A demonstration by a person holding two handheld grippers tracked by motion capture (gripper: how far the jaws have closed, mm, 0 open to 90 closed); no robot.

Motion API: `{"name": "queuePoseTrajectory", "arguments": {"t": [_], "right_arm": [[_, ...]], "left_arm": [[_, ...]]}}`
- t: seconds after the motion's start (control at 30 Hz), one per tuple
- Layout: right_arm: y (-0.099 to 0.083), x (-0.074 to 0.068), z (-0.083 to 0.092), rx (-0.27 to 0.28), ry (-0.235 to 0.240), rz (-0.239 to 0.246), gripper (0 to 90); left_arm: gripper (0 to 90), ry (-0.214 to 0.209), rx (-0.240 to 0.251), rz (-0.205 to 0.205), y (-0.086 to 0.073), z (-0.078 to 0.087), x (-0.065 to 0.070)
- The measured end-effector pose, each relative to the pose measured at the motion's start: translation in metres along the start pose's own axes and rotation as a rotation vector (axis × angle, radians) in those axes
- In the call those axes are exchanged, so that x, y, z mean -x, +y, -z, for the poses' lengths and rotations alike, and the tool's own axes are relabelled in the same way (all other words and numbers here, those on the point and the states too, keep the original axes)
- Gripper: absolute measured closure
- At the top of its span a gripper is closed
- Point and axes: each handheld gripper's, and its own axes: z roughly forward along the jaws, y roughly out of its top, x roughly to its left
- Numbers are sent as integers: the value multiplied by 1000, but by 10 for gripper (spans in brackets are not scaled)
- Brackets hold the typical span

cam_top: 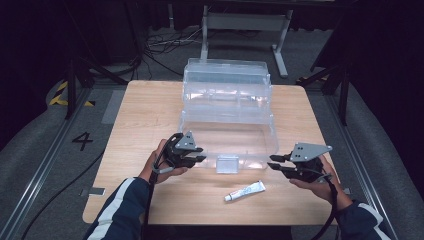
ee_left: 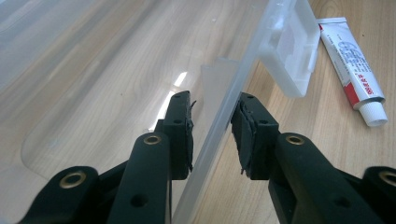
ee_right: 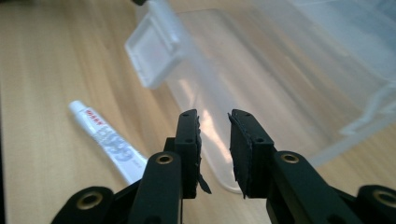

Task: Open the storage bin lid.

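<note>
A clear plastic box (cam_top: 230, 142) stands on the wooden table with its lid (cam_top: 226, 75) tipped back. A white latch flap (cam_top: 227, 164) hangs from its front wall. My left gripper (cam_top: 202, 154) straddles that front wall (ee_left: 224, 116) near the left corner, one jaw inside the box and one outside, and grips the rim. My right gripper (cam_top: 271, 161) hovers at the box's front right corner with its jaws a little apart and nothing between them; the box's rounded corner (ee_right: 280, 70) lies beyond my right gripper (ee_right: 212, 116). A small white tube (cam_top: 245, 191) lies in front of the box, between the hands.
The tube (ee_left: 355, 65) lies just beyond the latch (ee_left: 289, 51), and left of the right jaws as the tube (ee_right: 109, 142). Bare wood (cam_top: 140, 115) spreads left of the box. A metal stand (cam_top: 245, 22) and cables sit on the floor behind the table.
</note>
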Motion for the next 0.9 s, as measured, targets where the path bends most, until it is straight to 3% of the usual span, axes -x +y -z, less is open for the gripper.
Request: {"name": "queuePoseTrajectory", "arguments": {"t": [0.23,0.43,0.47,0.77,0.83,0.9], "right_arm": [[-1,-30,-27,-87,135,74,656],[-2,-43,-47,-141,204,100,610],[-2,-47,-54,-162,222,126,579],[-4,-51,-75,-232,249,160,517],[-5,-52,-83,-282,262,175,510],[-5,-53,-85,-290,251,187,505]], "left_arm": [[678,11,1,-3,0,0,1],[674,21,-2,-7,0,0,3],[675,21,-2,-7,0,0,3],[667,28,8,-9,-1,0,3],[666,32,12,-13,-1,0,3],[666,32,13,-13,-1,0,3]]}}
